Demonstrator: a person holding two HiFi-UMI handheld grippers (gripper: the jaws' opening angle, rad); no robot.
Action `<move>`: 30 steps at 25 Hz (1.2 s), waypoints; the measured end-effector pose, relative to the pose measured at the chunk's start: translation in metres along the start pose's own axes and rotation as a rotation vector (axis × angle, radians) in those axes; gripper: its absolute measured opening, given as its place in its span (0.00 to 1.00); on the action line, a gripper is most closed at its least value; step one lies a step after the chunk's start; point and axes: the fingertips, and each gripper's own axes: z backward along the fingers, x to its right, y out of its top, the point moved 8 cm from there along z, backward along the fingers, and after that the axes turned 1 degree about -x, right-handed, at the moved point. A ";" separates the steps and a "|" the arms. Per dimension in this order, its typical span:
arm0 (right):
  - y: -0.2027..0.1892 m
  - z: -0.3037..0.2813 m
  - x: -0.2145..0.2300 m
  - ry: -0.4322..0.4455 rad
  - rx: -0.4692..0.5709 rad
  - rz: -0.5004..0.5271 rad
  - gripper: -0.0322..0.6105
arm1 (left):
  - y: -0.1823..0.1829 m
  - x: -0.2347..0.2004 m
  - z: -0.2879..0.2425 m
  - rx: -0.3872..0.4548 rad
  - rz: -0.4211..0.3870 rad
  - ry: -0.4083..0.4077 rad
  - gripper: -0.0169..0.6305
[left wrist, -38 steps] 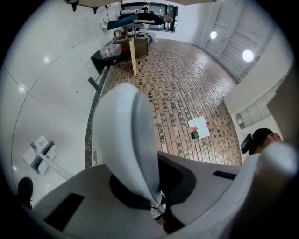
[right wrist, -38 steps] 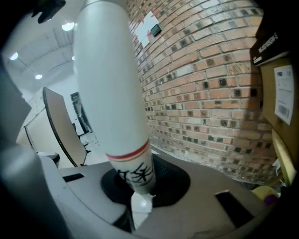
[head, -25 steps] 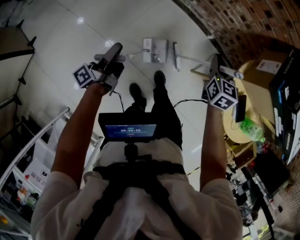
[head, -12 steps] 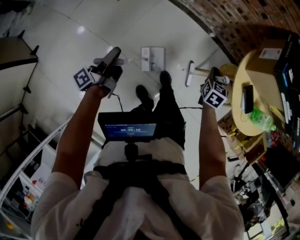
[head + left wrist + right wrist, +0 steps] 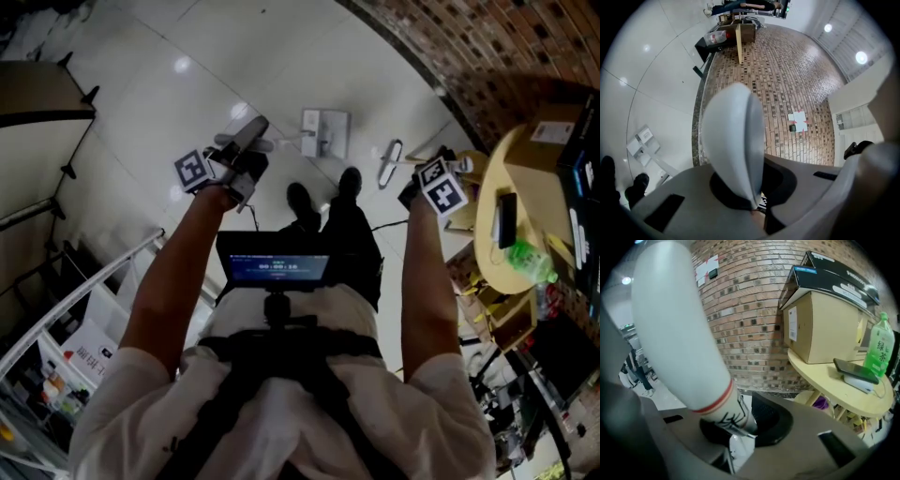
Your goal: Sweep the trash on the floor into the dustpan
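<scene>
My left gripper [image 5: 253,133] is shut on the long white handle [image 5: 733,140] of the white dustpan [image 5: 323,131], which rests on the tiled floor ahead of the person's shoes. In the left gripper view the dustpan [image 5: 642,140] shows at the lower left. My right gripper [image 5: 419,190] holds the white broom handle [image 5: 679,333], marked with a red band, and points downward. Its jaws [image 5: 736,427] have just been opening slightly with the handle still seated between them. The broom head [image 5: 388,164] lies on the floor right of the dustpan. No trash is discernible.
A round yellow table [image 5: 487,239] at the right carries a phone, a green bottle [image 5: 530,262] and a cardboard box [image 5: 553,127]. A brick wall [image 5: 506,47] runs behind it. A metal rack [image 5: 56,319] stands at the left. Shoes [image 5: 302,202] are between the grippers.
The right gripper has dropped and tilted down, bringing the broom head nearer, to the floor right of the dustpan. The left gripper with the dustpan handle has shifted slightly.
</scene>
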 end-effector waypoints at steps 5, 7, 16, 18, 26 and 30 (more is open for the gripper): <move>0.010 -0.017 -0.029 0.066 -0.006 0.058 0.14 | -0.007 -0.004 0.004 0.011 0.012 0.008 0.03; 0.010 -0.019 -0.047 0.102 -0.006 0.093 0.15 | -0.007 -0.005 0.005 0.016 0.020 0.013 0.03; 0.017 -0.015 -0.104 0.303 0.013 0.131 0.15 | -0.006 -0.003 0.003 0.020 0.009 0.003 0.03; 0.017 -0.012 -0.117 0.353 0.007 0.132 0.15 | -0.006 -0.003 0.002 0.019 0.010 0.000 0.03; 0.018 0.001 -0.145 0.466 -0.001 0.158 0.15 | 0.001 -0.006 0.005 0.061 0.025 0.011 0.03; 0.017 0.006 -0.148 0.506 -0.020 0.156 0.15 | 0.005 -0.006 0.006 0.066 0.016 -0.003 0.03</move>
